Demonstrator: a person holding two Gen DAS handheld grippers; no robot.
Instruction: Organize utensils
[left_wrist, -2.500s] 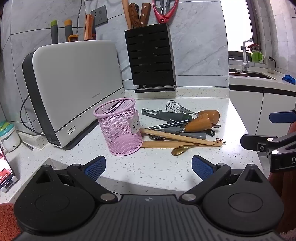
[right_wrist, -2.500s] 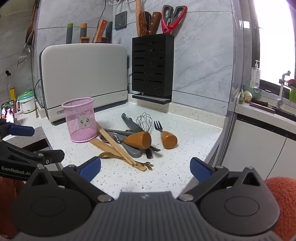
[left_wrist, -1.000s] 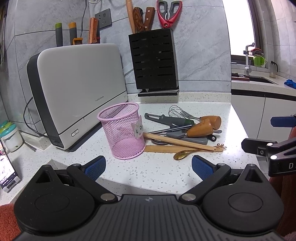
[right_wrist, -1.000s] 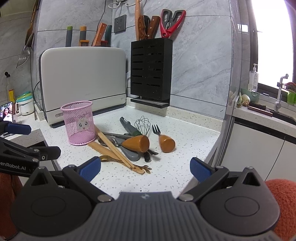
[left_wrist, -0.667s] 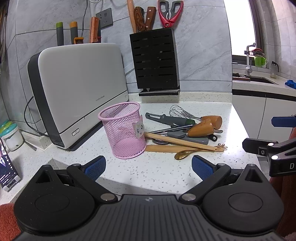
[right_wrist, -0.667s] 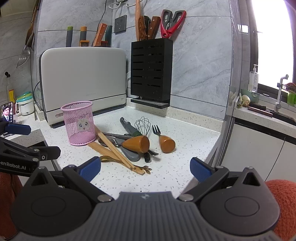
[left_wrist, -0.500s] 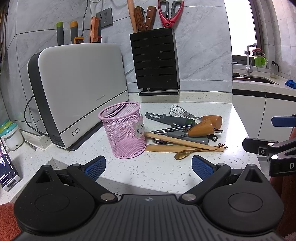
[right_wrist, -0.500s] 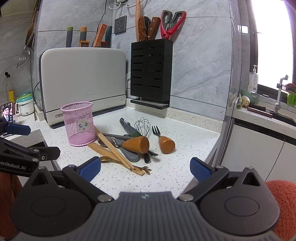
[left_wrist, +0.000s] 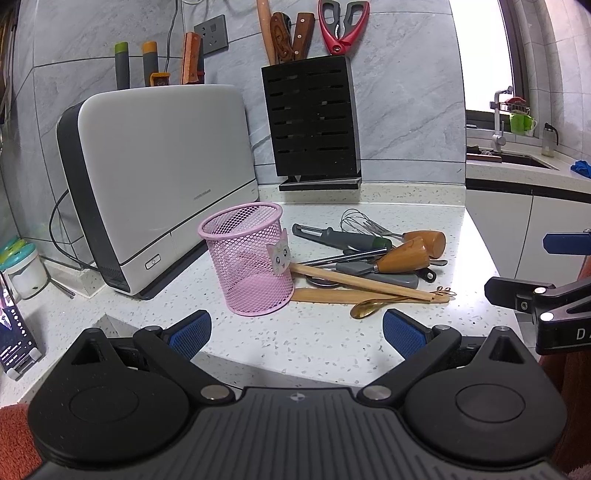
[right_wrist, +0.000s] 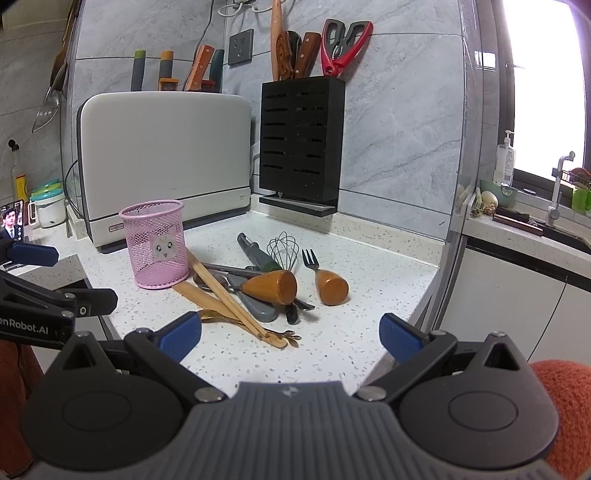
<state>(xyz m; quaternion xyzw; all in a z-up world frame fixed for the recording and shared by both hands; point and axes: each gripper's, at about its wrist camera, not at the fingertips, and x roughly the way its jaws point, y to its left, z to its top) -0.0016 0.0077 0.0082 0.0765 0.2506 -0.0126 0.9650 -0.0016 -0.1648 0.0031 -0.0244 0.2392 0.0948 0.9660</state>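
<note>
Speckled white counter (left_wrist: 314, 347) runs from a white appliance (right_wrist: 162, 162) on the left, past the empty pink mesh cup (right_wrist: 155, 243), to the utensil heap lying just right of it and touching its base: chopsticks (right_wrist: 225, 291), a gold spoon (left_wrist: 365, 308), whisk (right_wrist: 282, 249), peeler (right_wrist: 255, 251) and a wooden-handled fork (right_wrist: 327, 277). Both the left gripper (left_wrist: 295, 332) and right gripper (right_wrist: 290, 332) hover short of the pile, jaws spread wide and empty. Nothing seems sorted yet; the next move likely calls for closing on one loose piece, perhaps the chopsticks, and standing it in the cup.
</note>
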